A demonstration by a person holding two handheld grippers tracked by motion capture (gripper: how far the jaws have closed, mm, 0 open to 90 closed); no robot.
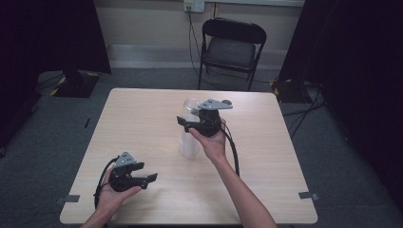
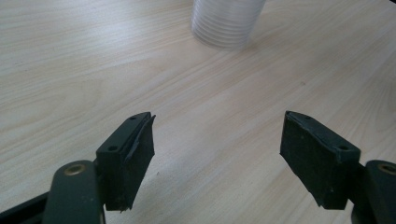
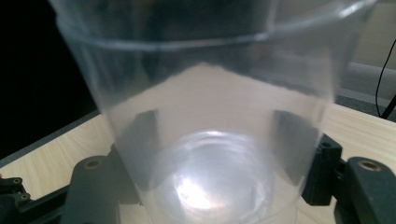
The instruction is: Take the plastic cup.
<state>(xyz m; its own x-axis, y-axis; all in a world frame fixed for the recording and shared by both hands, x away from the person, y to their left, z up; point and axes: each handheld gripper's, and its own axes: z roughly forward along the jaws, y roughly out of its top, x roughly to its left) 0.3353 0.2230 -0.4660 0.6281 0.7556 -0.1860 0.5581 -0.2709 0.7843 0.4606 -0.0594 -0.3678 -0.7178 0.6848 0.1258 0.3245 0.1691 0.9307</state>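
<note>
A clear plastic cup [image 1: 189,130] stands upright near the middle of the high view, on the pale wooden surface [image 1: 142,118]. The right hand-held gripper [image 1: 190,121] reaches it from the right side of the frame, and in the right gripper view the cup [image 3: 210,116] sits between the two black jaws, whose pads press on its wall from both sides, pinching it. The left hand-held gripper [image 1: 147,179] sits at the lower left of the high view, well apart from the cup, held just above the surface by the left hand [image 1: 116,190]. In the left gripper view its jaws stand spread wide with bare wood between them, and the ribbed base of the cup [image 2: 226,23] shows at the top centre of the frame.
</note>
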